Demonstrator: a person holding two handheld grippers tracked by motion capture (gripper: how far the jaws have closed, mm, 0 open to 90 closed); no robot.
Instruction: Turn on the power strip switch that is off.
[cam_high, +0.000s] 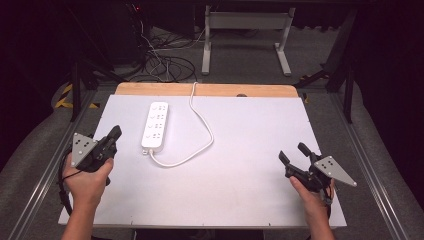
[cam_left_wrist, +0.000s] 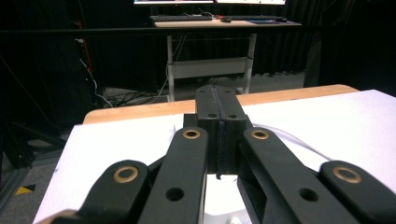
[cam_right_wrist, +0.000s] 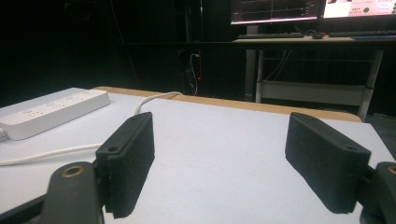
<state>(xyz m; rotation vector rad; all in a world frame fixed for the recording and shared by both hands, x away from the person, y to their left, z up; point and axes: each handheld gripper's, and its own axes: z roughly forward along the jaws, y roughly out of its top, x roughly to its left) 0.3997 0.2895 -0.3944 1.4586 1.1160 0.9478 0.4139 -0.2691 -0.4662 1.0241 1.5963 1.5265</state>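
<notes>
A white power strip (cam_high: 155, 125) lies on the white table top (cam_high: 240, 165) at the left rear, and its white cable (cam_high: 202, 130) loops right and runs off the far edge. The strip (cam_right_wrist: 51, 112) and cable (cam_right_wrist: 42, 154) also appear at the left of the right gripper view. My left gripper (cam_high: 115, 132) is held at the table's left edge, left of the strip, jaws pressed together with nothing between them (cam_left_wrist: 218, 116). My right gripper (cam_high: 293, 152) hovers near the front right, jaws wide apart and empty (cam_right_wrist: 233, 163).
A wooden strip (cam_high: 205, 90) borders the table's far edge. Beyond it on the floor are cables (cam_high: 165, 65) and a white desk frame (cam_high: 245, 35). Metal rails (cam_high: 372, 165) run along both sides of the table.
</notes>
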